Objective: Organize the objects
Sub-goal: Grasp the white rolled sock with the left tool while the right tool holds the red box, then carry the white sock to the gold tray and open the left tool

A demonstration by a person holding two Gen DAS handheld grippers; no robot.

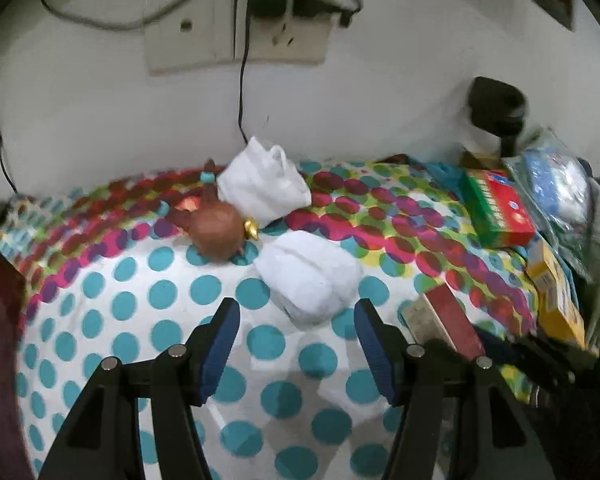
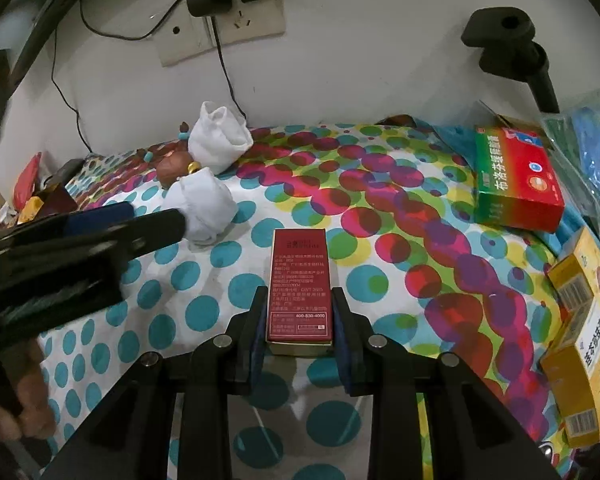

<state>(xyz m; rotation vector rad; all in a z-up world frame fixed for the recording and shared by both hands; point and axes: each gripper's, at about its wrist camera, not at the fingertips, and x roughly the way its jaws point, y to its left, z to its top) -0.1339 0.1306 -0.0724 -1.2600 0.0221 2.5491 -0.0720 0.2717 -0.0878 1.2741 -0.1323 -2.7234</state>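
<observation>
A: The right gripper (image 2: 299, 316) is clamping the red box (image 2: 298, 280) at its near end, low in the centre of the right wrist view. The pads are pressing the two long side walls.

B: How is that box likely handling?

A: It is looking like thin cardboard, light and stiff along its length, but the walls are probably caving if squeezed hard. Holding it by the narrow sides near one end is leaving the far end unsupported, so it may be tipping.

B: And the left gripper (image 1: 296, 322)?

A: It is hanging spread wide, holding nothing, at the bottom centre of the left wrist view. Just beyond its tips the white cloth bundle (image 1: 310, 276) is lying on the spotted cover (image 1: 140, 304).

B: Soft?

A: Seemingly soft and light; pinching across its bulk is looking safest. A brown figurine (image 1: 216, 232) is sitting just beside it, upper left of it.
</observation>
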